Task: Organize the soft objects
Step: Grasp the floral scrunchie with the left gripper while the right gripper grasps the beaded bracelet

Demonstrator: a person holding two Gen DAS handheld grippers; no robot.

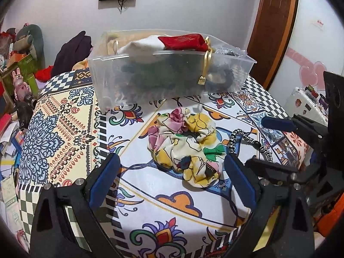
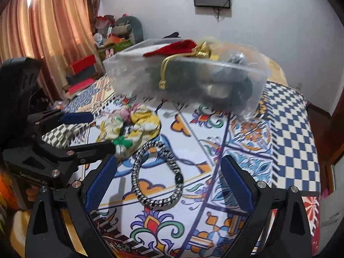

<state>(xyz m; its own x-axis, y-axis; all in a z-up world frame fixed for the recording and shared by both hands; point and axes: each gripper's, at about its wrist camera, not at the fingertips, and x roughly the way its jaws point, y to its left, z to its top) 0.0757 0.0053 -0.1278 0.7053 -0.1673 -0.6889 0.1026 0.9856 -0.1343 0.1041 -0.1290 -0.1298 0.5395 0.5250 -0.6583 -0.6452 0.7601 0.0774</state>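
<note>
A floral fabric scrunchie (image 1: 185,148) lies on the patterned tablecloth (image 1: 64,133), just ahead of my open, empty left gripper (image 1: 172,180). It also shows in the right wrist view (image 2: 129,126). A black-and-white braided hair tie (image 2: 157,178) lies between the fingers of my open, empty right gripper (image 2: 169,182); it also shows in the left wrist view (image 1: 247,142). A clear plastic box (image 1: 167,73) behind them holds a red pouch (image 1: 185,40), white cloth and dark soft items; it also shows in the right wrist view (image 2: 189,79).
The right gripper (image 1: 301,150) shows at the right edge of the left wrist view; the left gripper (image 2: 64,133) shows at the left of the right wrist view. Cluttered shelves and toys (image 1: 19,64) stand left of the table. A wooden door (image 1: 273,21) is behind right.
</note>
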